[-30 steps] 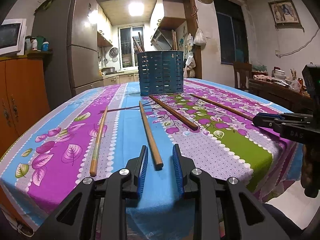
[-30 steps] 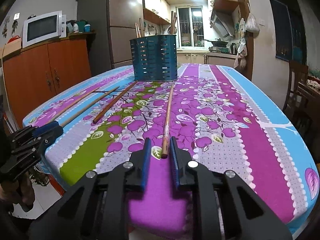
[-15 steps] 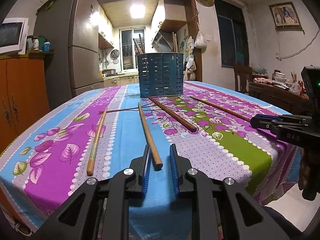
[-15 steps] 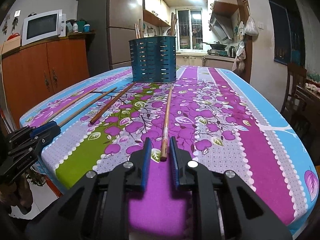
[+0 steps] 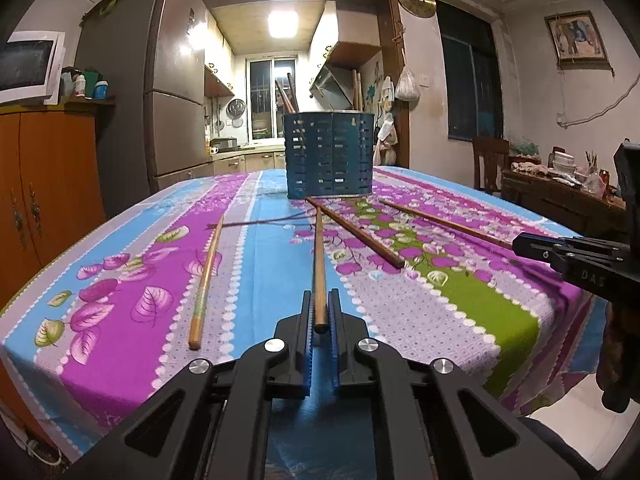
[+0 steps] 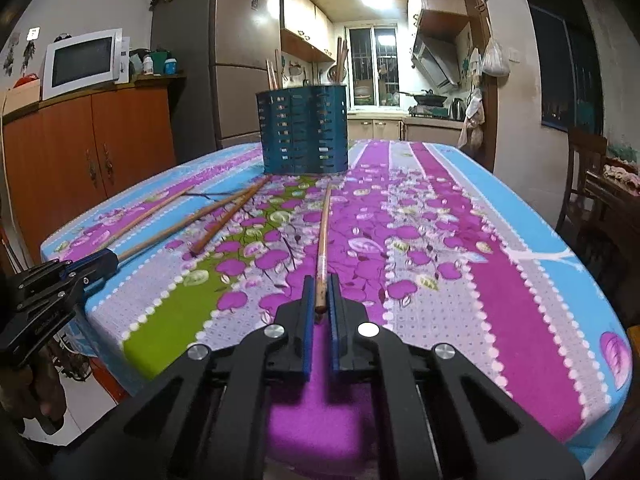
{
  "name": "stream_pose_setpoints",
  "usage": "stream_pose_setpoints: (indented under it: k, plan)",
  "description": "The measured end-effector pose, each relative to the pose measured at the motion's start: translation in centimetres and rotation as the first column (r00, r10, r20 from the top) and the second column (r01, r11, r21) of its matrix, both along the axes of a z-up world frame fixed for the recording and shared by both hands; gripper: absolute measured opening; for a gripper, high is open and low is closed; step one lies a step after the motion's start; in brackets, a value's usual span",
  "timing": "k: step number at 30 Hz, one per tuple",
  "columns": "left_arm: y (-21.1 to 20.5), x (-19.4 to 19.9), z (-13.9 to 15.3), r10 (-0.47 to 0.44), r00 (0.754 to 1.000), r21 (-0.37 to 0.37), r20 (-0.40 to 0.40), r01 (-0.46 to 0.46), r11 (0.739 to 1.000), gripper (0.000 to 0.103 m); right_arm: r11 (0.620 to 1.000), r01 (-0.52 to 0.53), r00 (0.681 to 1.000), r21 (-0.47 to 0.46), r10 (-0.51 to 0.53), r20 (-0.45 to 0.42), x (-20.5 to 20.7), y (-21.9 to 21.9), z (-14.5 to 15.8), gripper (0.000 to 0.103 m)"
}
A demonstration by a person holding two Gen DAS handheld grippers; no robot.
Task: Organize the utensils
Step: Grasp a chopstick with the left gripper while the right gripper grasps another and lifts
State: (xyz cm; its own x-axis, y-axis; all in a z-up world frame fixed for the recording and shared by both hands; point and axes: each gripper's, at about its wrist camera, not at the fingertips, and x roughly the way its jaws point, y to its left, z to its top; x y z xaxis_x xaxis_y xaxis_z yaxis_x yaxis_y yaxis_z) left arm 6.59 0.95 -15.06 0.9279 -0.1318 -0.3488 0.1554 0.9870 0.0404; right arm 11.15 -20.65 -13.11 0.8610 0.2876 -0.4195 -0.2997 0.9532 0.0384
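Note:
Several wooden chopsticks lie on the flowered tablecloth (image 5: pixel 248 264) in front of a blue slotted utensil holder (image 5: pixel 329 155) that has chopsticks standing in it. My left gripper (image 5: pixel 320 312) is shut on the near end of one chopstick (image 5: pixel 318 256). A lighter chopstick (image 5: pixel 206 276) lies to its left and a dark one (image 5: pixel 356 232) to its right. In the right wrist view my right gripper (image 6: pixel 320 300) is shut on the near end of another chopstick (image 6: pixel 323 240), with the holder (image 6: pixel 302 132) beyond.
The table's near edge runs just under both grippers. An orange cabinet (image 6: pixel 92 148) with a microwave (image 6: pixel 82 62) and a fridge (image 5: pixel 160 100) stand left of the table. A chair (image 5: pixel 490 160) and a cluttered sideboard (image 5: pixel 560 184) stand to the right.
Both grippers closed on the chopstick ends lying between their fingers. The left gripper shifted so its chopstick now runs straight ahead.

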Motion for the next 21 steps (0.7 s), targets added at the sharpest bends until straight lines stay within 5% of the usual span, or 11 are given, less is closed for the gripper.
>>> stream_pose_setpoints:
  k: [13, 21]
  plan:
    - [0.2, -3.1, 9.6, -0.038, 0.975, -0.030, 0.218, 0.046, 0.999, 0.008, 0.998, -0.050, 0.978, -0.047, 0.058, 0.199, -3.8, 0.5, 9.4, 0.005]
    - [-1.3, -0.5, 15.8, -0.085, 0.947, 0.012, 0.310, 0.086, 0.996, 0.008, 0.992, -0.102, 0.957, -0.074, 0.118, 0.263, -2.5, 1.3, 14.4, 0.005]
